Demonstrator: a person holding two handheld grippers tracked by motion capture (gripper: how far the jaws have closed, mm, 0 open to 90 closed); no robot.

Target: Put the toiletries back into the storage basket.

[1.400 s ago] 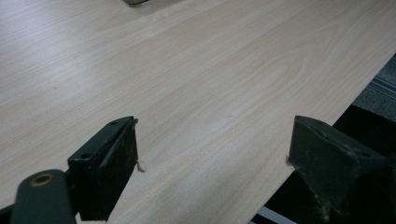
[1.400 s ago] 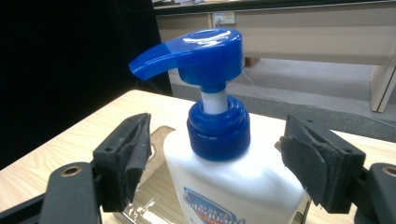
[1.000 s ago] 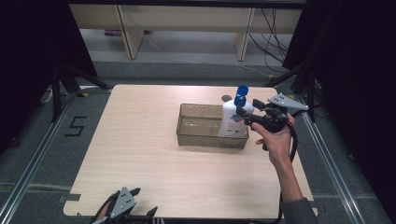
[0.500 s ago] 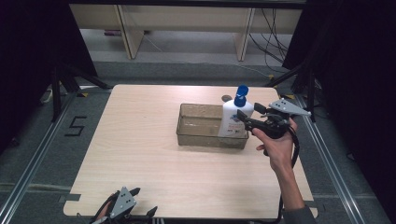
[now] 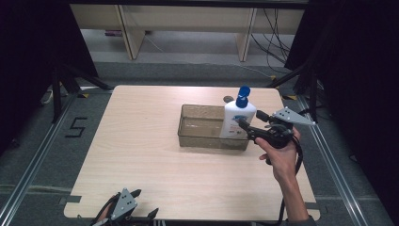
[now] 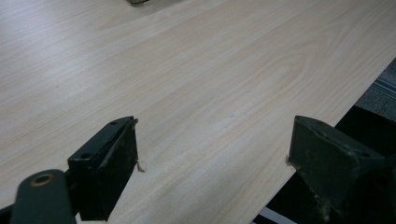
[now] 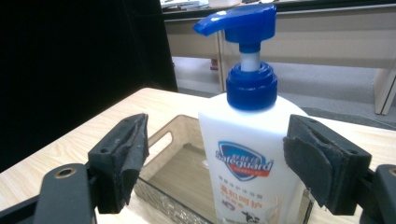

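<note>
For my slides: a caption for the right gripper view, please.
Open right gripper, jaws just widened, facing a white pump bottle standing in a clear tray.

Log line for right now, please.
bottle: upright in tray | right gripper: jaws open, just been opening, bottle between, untouched | left gripper: open over table
</note>
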